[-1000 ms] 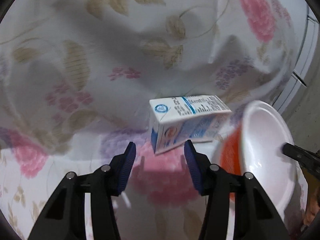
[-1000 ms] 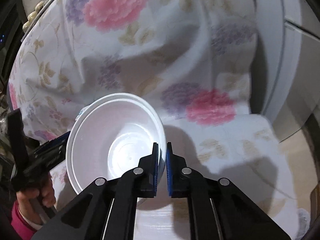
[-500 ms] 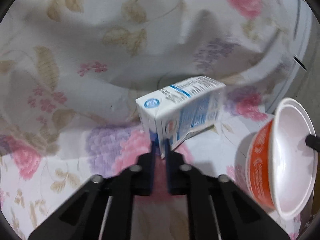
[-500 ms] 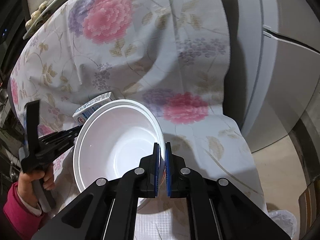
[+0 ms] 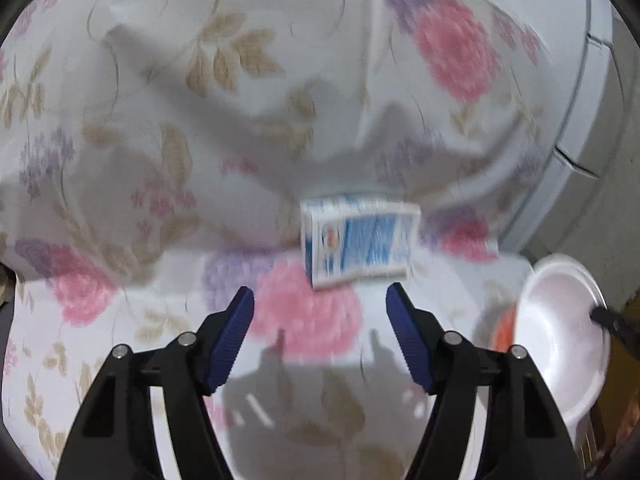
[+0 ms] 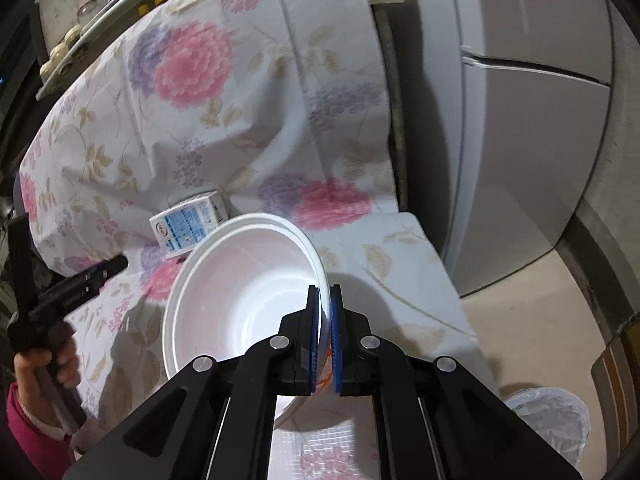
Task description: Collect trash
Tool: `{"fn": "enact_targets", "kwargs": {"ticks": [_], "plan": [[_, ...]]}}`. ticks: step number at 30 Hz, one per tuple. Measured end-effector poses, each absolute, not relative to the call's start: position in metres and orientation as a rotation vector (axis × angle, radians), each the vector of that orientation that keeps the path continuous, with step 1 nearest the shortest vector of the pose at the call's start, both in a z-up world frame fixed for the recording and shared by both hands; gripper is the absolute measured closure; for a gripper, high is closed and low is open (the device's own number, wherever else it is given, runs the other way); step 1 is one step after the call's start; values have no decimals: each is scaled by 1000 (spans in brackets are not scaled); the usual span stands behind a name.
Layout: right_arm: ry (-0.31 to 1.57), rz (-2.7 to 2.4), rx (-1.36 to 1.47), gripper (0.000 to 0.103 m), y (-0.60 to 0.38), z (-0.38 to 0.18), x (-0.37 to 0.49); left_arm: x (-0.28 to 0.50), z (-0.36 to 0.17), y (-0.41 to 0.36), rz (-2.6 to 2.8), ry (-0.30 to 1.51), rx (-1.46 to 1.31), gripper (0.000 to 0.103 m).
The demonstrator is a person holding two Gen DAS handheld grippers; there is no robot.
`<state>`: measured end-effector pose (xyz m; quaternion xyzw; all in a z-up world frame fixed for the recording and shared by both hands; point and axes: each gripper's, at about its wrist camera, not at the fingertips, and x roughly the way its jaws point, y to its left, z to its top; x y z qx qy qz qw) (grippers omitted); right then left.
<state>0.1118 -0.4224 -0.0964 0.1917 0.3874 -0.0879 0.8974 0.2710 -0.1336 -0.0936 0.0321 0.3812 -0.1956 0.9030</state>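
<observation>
Left tongs (image 5: 320, 300) gape just short of the milk carton (image 5: 358, 240).

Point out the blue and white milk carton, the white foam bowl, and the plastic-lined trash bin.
Blue and white milk carton (image 5: 358, 242), left wrist view, its front face.
White foam bowl (image 6: 240, 280), right wrist view, its inner wall.
Plastic-lined trash bin (image 6: 554, 420), right wrist view, its liner.

Left wrist view: low, close, faces forward over the floral tablecloth (image 5: 120, 152) | Right wrist view: higher, angled down, farther back | Shared: blue-and-white rectangular carton (image 5: 358, 242) (image 6: 188, 224), white foam bowl (image 5: 560, 332) (image 6: 240, 280), same cloth.
</observation>
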Motion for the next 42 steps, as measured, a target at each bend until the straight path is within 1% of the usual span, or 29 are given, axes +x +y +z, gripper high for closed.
{"fn": "enact_targets", "kwargs": {"ticks": [1,2,3,4,6,9,10,12,13,14,15,16,19,20,21,22,25,28,33,35,36,40,41,42], "plan": [[799,-183,402,97,-425,-96,112,280,-93,-138,-394,786,70,36],[796,-185,403,97,-428,-97,113,289,-93,-141,-366,779,71,39],[795,-186,402,97,-429,-97,115,299,-92,-142,-339,774,59,44],[795,-186,403,97,-430,-98,116,308,-92,-143,-320,773,43,46],[796,-181,406,97,-433,-100,120,320,-91,-145,-296,761,12,47],[799,-180,416,97,-437,-105,125,337,-98,-155,-266,768,37,48],[800,-179,419,97,-438,-106,125,340,-104,-161,-266,789,70,50],[801,-180,427,97,-440,-108,125,336,-111,-167,-261,805,123,61],[800,-180,431,97,-441,-109,124,328,-116,-168,-297,845,139,67],[798,-181,432,97,-441,-109,123,322,-122,-169,-344,895,150,75],[796,-182,431,97,-441,-109,121,313,-128,-170,-399,939,166,77],[794,-182,433,97,-441,-109,118,297,-135,-173,-451,967,215,77],[788,-181,436,97,-440,-108,112,257,-134,-172,-521,919,298,77],[786,-182,436,97,-440,-108,111,256,-129,-168,-511,905,282,73],[784,-183,438,97,-440,-108,110,260,-123,-163,-488,888,247,67],[781,-182,440,97,-439,-107,110,264,-117,-158,-463,866,222,65],[773,-178,428,97,-434,-105,109,290,-100,-148,-376,806,120,65],[777,-173,420,97,-433,-106,114,318,-93,-152,-330,778,87,63],[780,-164,428,97,-436,-109,122,355,-102,-167,-240,767,109,62],[782,-162,429,97,-438,-110,124,358,-108,-172,-247,775,124,63],[784,-160,431,97,-439,-111,124,358,-113,-175,-270,798,140,66],[786,-163,440,97,-443,-113,120,336,-112,-180,-365,799,186,67],[785,-165,443,97,-443,-113,118,330,-111,-180,-429,833,173,73],[783,-168,449,97,-445,-113,115,321,-114,-185,-513,899,194,82]]}}
